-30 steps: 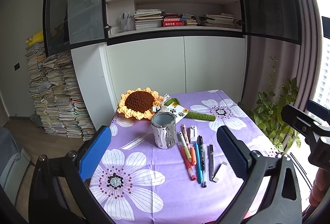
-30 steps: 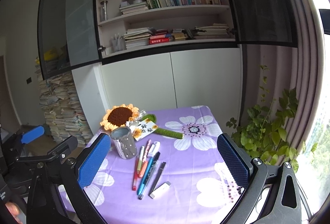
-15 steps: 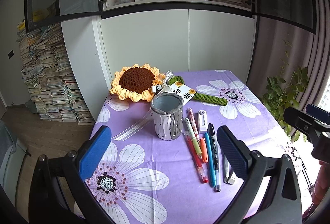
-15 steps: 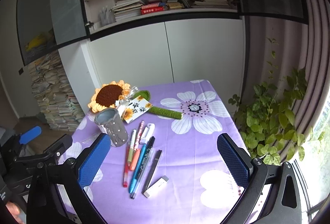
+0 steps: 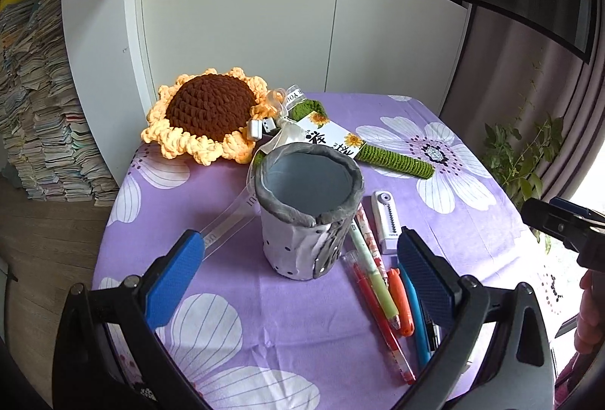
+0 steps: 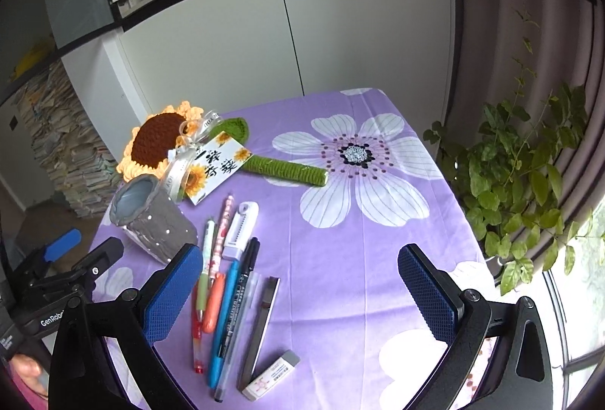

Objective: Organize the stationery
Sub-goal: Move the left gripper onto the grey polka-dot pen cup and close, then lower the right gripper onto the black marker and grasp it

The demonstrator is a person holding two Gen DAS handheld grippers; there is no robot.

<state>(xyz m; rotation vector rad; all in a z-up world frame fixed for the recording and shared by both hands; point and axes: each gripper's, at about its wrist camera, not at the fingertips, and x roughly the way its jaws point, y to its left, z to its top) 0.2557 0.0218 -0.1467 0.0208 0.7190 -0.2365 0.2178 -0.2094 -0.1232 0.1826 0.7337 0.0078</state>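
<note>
We hold left gripper [image 5: 302, 262] agape before grey pen cup [image 5: 308, 211] | right gripper [image 6: 300, 287] agape above pens [image 6: 223, 293] | eraser [image 6: 270, 374] beside them

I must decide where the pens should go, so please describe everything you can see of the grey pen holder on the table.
The grey pen holder is a round, open-topped cup standing upright on the purple flowered tablecloth. Its wall looks like soft grey fabric or felt with small dots, and the thick rim is uneven. The inside is pale grey-blue and looks empty. The crochet sunflower lies behind it, and the pens lie just beside it on its right. The left gripper is open in front of it, not touching.
</note>
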